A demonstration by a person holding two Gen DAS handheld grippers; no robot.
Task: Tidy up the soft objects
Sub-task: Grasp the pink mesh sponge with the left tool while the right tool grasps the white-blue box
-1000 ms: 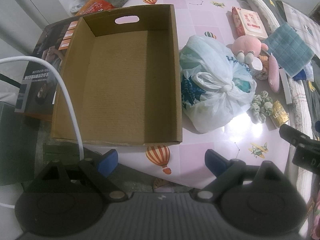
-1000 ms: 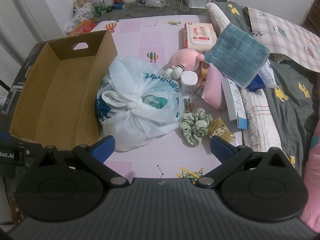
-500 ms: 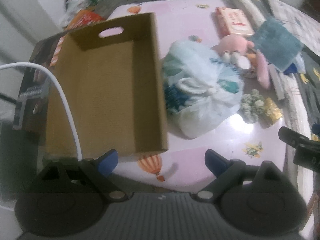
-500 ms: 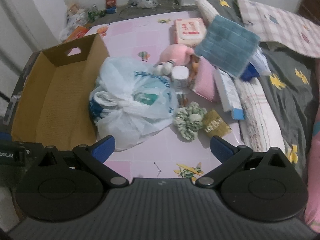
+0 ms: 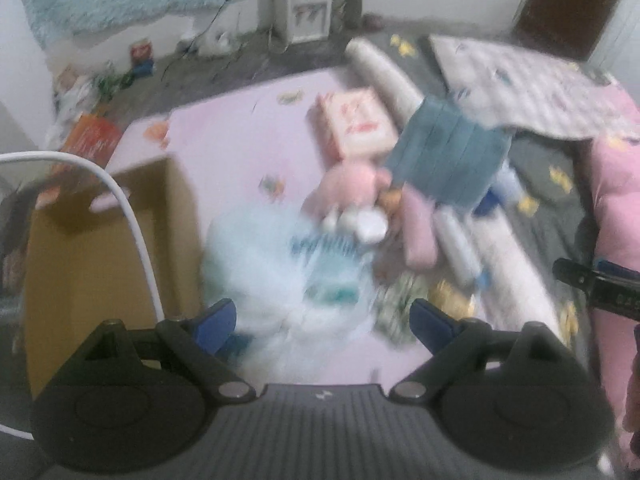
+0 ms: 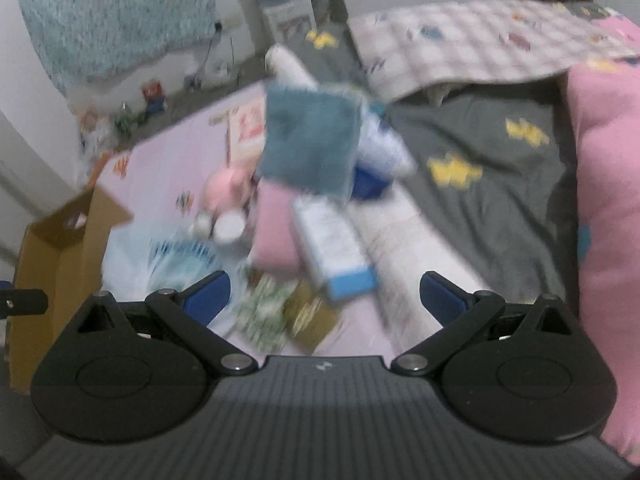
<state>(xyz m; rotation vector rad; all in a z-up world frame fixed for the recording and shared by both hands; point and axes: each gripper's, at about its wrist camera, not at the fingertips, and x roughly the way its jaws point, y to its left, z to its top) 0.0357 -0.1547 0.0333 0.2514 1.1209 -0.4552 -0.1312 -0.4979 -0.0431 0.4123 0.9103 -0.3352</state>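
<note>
Both views are smeared by motion, so fine detail is lost. The left claw [image 5: 322, 316] hangs released over the near edge of the pink bench [image 5: 240, 148], its blue fingertips [image 5: 218, 318] wide apart with nothing between them. The right claw [image 6: 324, 294] is likewise released and empty, over the bench's near right corner.

The cardboard box [image 5: 92, 248] sits open along the left edge of the bench. Just beside its right wall lies a tied white bag [image 5: 272, 276], near the front edge. Behind the bag, toward the middle of the bench, is a pink plush [image 5: 352, 184], with a wipes pack [image 5: 356, 128] farther back. A blue towel [image 5: 448, 160] lies at the right edge, overlapping the plush's side and partly off the bench onto the bed [image 6: 480, 168]. A pink cloth [image 6: 276, 232] lies below the towel, and a white-and-blue carton [image 6: 336, 248] rests just beside it on the right. Near the front edge, between the bag and the carton, are a green scrunchie [image 6: 264, 312] and a gold packet [image 6: 312, 316], close together; whether they touch is lost in the blur.

A white cable [image 5: 132, 216] arcs across the left view in front of the box. A rolled mat [image 5: 384, 76] runs along the bench's right edge.
</note>
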